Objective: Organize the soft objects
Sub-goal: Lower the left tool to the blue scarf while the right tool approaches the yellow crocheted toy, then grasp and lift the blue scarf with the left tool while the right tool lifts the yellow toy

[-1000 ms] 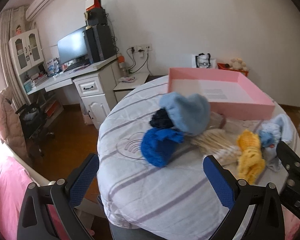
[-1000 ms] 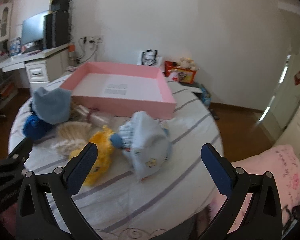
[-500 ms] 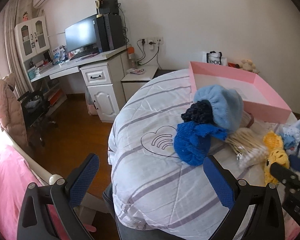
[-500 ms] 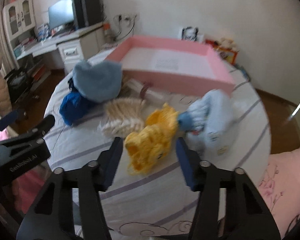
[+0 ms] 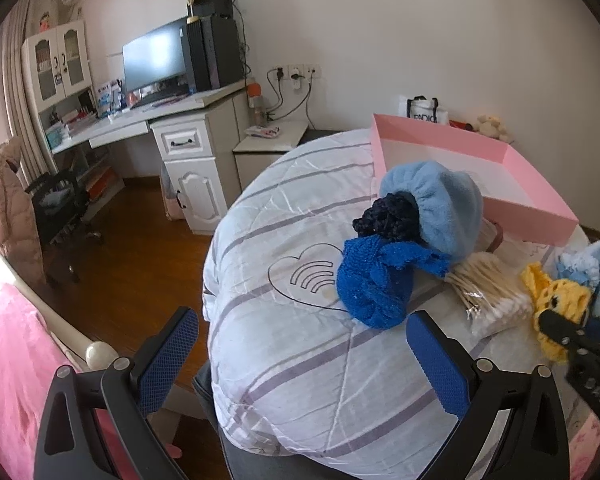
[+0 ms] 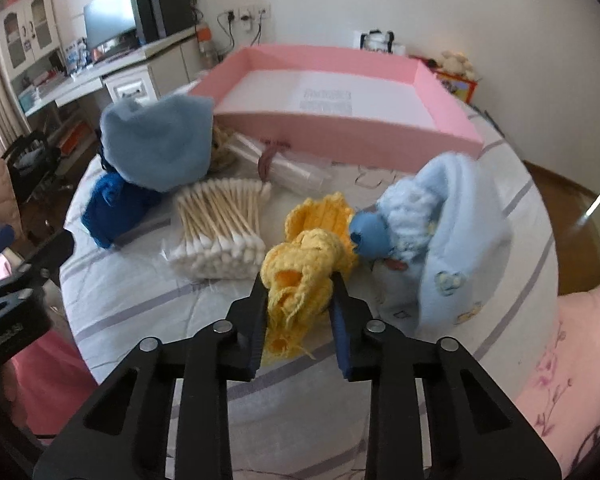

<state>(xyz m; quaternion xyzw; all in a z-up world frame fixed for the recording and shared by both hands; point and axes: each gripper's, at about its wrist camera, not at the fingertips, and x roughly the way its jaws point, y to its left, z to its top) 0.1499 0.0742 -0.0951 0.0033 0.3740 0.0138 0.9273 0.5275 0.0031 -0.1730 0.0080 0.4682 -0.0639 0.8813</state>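
A home bedroom: pink bed [image 5: 16,344] at one side, white desk [image 5: 148,120] with monitor [image 5: 156,60], glass-door cabinet [image 5: 58,64], padded coat [image 5: 4,196] hung over a chair, wooden floor [image 5: 132,248].

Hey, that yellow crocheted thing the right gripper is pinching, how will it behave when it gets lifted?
The yellow crocheted piece looks floppy: it already bunches between the right gripper, so it will probably droop. Loose yarn strands hang at its lower edge, so it may snag. It probably weighs little, being open knit, and touches the light blue hat, which it might nudge.

Rough yellow crochet knit [image 6: 304,264], matt quilted cloth [image 6: 140,292]
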